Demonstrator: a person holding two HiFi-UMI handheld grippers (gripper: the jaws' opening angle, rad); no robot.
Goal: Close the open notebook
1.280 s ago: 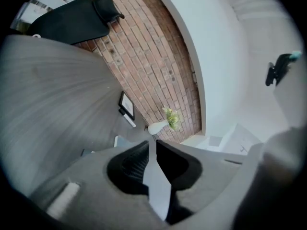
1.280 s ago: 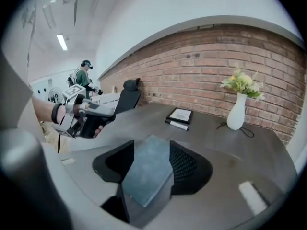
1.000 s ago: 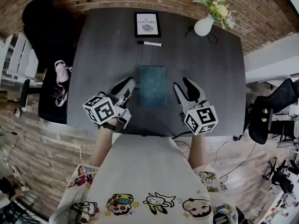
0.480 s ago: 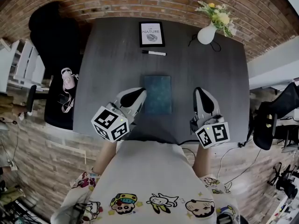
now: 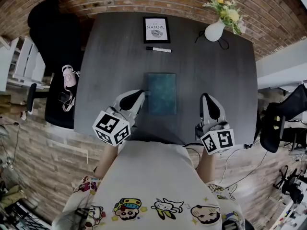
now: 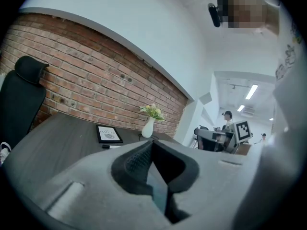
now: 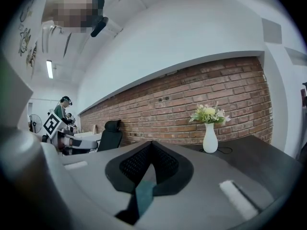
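Observation:
The teal notebook (image 5: 161,93) lies closed and flat in the middle of the dark table (image 5: 105,47). My left gripper (image 5: 139,96) hovers just off its left edge, jaws shut on nothing. My right gripper (image 5: 208,98) hangs well to the right of the notebook, also shut and empty. In the left gripper view the two fingers (image 6: 132,164) meet at the tips, and a teal sliver of the notebook (image 6: 157,195) shows through the gap below them. The right gripper view shows the same closed jaws (image 7: 152,146) pointing level across the table toward the brick wall.
At the table's far edge stand a framed print (image 5: 157,29), a black marker (image 5: 159,49) and a white vase with flowers (image 5: 214,31) with a cable beside it. A black office chair (image 5: 50,28) stands at the left, another (image 5: 280,119) at the right. The person's torso is against the near edge.
Both grippers have gone from open to shut. The right gripper has drawn away to the right of the notebook and risen; the left has rolled and lifted slightly.

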